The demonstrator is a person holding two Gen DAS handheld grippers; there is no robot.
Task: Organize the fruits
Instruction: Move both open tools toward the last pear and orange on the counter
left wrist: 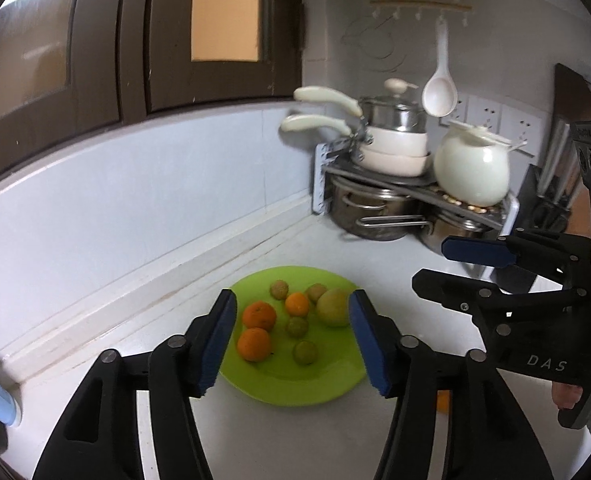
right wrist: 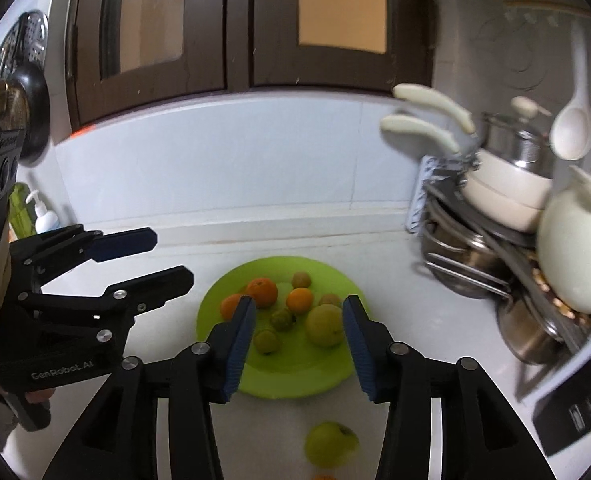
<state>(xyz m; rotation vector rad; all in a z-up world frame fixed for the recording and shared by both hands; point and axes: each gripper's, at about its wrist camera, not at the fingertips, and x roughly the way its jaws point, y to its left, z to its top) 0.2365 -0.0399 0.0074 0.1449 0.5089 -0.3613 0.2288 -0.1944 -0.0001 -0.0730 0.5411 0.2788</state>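
Lying beyond tool (right wrist: 297, 344): fruit plate (right wrist: 295, 380)

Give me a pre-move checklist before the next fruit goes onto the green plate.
1. Left gripper empty, pads apart: ok.
2. Right gripper empty, pads apart: ok.
3. Green plate has bare room at its near side: ok.
4. Loose green fruit on the counter, near side of the plate, in the right wrist view: ok as a next pick.
5. Every fruit is on the plate: not ok; an orange fruit also lies off it.
6. Pot rack stands apart from the plate: ok.
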